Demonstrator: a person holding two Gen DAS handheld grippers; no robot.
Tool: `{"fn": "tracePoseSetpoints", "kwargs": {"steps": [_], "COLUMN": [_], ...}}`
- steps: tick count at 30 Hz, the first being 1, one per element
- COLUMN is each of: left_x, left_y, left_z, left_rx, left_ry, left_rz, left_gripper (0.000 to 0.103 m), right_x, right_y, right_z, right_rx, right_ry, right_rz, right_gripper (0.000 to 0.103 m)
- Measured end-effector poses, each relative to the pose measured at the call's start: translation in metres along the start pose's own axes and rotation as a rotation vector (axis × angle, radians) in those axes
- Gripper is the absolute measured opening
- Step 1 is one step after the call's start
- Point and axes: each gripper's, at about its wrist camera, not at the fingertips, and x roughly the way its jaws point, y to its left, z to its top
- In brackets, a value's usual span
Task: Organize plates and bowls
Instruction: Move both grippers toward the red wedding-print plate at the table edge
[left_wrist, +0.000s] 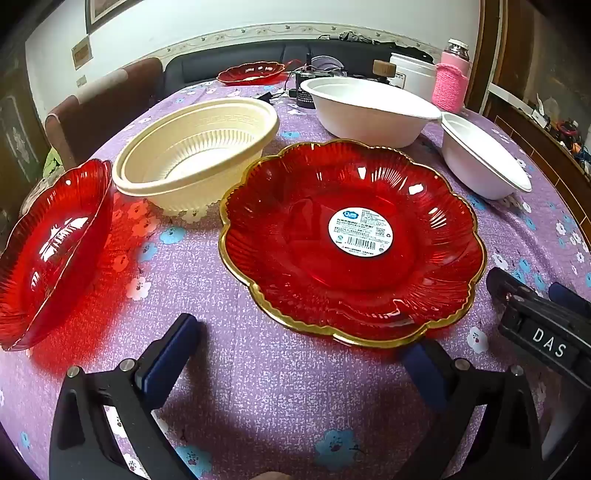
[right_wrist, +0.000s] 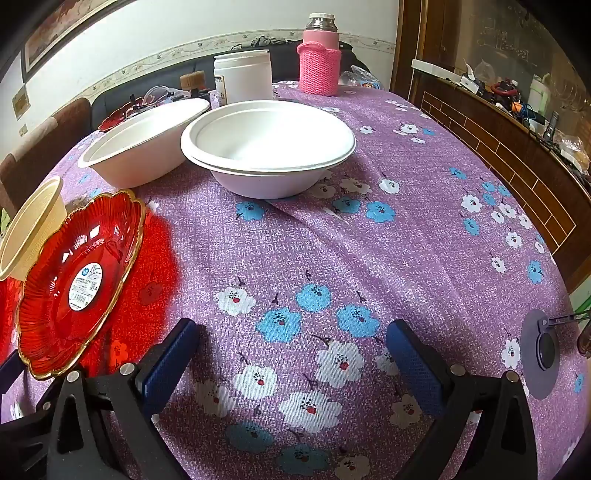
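A red gold-rimmed plate (left_wrist: 351, 240) with a round label lies on the purple flowered tablecloth (left_wrist: 258, 387), just ahead of my open left gripper (left_wrist: 301, 343); its near rim lies over the right finger's tip. A second red plate (left_wrist: 48, 254) sits at the left. A stack of cream bowls (left_wrist: 199, 155) stands behind. Two white bowls (left_wrist: 369, 107) (left_wrist: 480, 158) stand at the right. My right gripper (right_wrist: 291, 339) is open and empty above bare cloth; the white bowls (right_wrist: 269, 144) (right_wrist: 144, 144) are farther ahead, and the red plate (right_wrist: 74, 280) is at its left.
A third red plate (left_wrist: 251, 72) lies at the table's far side. A white jar (right_wrist: 243, 75), a pink knitted bottle (right_wrist: 319, 62) and cables stand at the back. A wooden counter (right_wrist: 517, 147) runs along the right. A grey disc (right_wrist: 543, 354) lies near the table's right edge.
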Motion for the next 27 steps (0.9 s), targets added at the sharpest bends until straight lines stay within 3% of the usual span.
{"fn": "tracePoseSetpoints", "kwargs": {"steps": [7, 12, 21, 27], "left_x": [-0.004, -0.011, -0.022, -0.025], "left_y": [-0.002, 0.002, 0.003, 0.001], "left_z": [-0.003, -0.01, -0.028, -0.03], "left_rx": [-0.004, 0.049, 0.023, 0.064], "left_ry": [0.016, 0.047, 0.019, 0.05], "left_rz": [0.005, -0.031, -0.013, -0.041], "left_gripper": [0.103, 0.103, 0.103, 0.103], "right_x": [0.002, 0.003, 0.005, 0.003], "right_y": [0.001, 0.003, 0.005, 0.006], "right_z": [0.002, 0.004, 0.007, 0.008], "right_rx": [0.001, 0.001, 0.001, 0.011], "right_ry": [-0.001, -0.001, 0.0, 0.027], "right_rz": [0.0, 0.0, 0.0, 0.007], "right_gripper": [0.102, 0.102, 0.102, 0.102]}}
